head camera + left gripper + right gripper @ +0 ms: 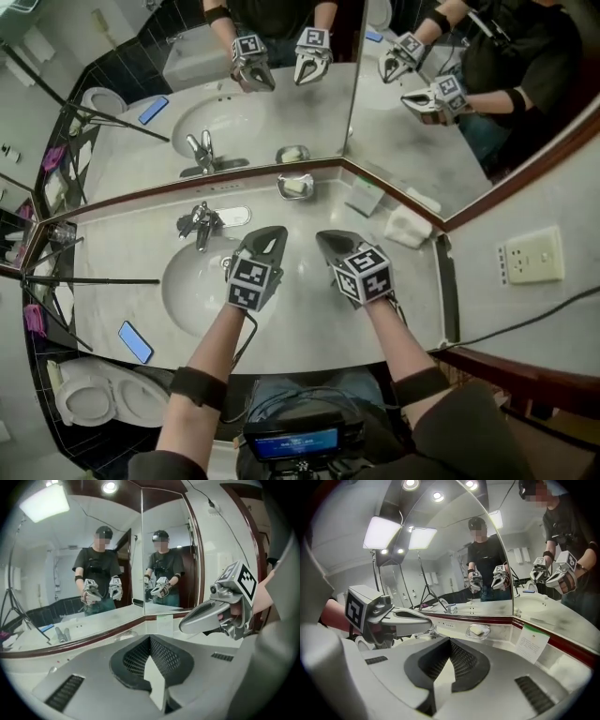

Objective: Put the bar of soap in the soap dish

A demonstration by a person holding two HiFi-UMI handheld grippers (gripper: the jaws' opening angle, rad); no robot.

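A pale bar of soap (294,187) lies in the clear soap dish (307,178), which stands on the counter against the mirror's base. In the right gripper view the soap (477,630) also rests inside the dish (488,629), ahead of the jaws. My left gripper (272,234) hovers over the counter just right of the basin, shut, with nothing in it. My right gripper (328,240) hangs beside it, also shut and empty. Both point towards the mirror and stay short of the dish. The closed pads show in each own view: left gripper (150,643), right gripper (450,645).
A chrome faucet (199,223) stands behind the sink basin (187,291). A blue phone (135,341) lies at the counter's front left. A card (363,198) and a folded white cloth (408,226) sit near the mirror corner. A wall socket (532,255) is at the right, a toilet (89,398) below left.
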